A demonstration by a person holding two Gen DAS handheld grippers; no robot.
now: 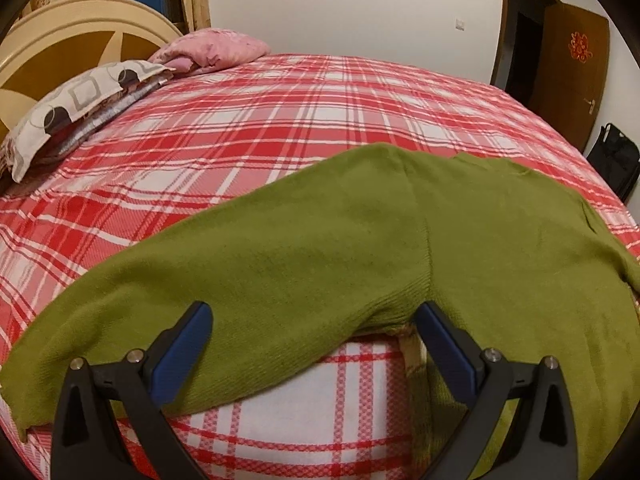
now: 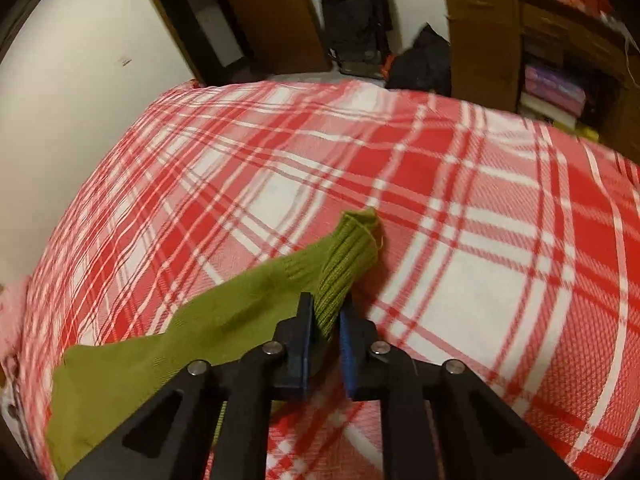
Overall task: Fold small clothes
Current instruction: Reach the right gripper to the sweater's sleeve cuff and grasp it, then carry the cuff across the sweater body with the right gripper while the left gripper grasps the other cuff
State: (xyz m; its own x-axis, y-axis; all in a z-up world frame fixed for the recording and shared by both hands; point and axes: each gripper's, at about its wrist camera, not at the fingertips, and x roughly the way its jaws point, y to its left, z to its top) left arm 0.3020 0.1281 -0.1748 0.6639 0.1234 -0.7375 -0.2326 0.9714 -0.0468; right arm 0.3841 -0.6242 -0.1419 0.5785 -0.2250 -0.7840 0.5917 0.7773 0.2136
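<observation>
A green sweater (image 1: 360,248) is lying spread across the lower half of the left wrist view, on a bed covered by a red and white plaid sheet (image 1: 248,128). The left claw (image 1: 312,320) is standing wide, its two blue pads (image 1: 188,344) hovering over the near edge of the sweater's body at the bottom centre of the frame, gripping nothing. In the right wrist view the right claw (image 2: 326,312) is pinched narrow on the sweater's sleeve (image 2: 344,268), just behind the ribbed cuff (image 2: 358,224), which is sticking out past the fingertips toward the centre of the frame. The sleeve is trailing back to the lower left of that view, where the rest of the garment is resting on the sheet. The right view is blurring, so the cuff's contact with the sheet cannot be settled. Pillows (image 1: 80,96) are sitting at the upper left of the left view, well apart from the sweater, and a wooden door (image 1: 572,72) is showing at the upper right. Judgement: the sleeve-folding step is in hand, with the body folds not yet made. The next move is calling for the right claw to be carrying the cuff across onto the sweater's body and laying the sleeve flat before letting go, while the left claw is pressing or pinching the near hem to be keeping the body from sliding on the sheet.
</observation>
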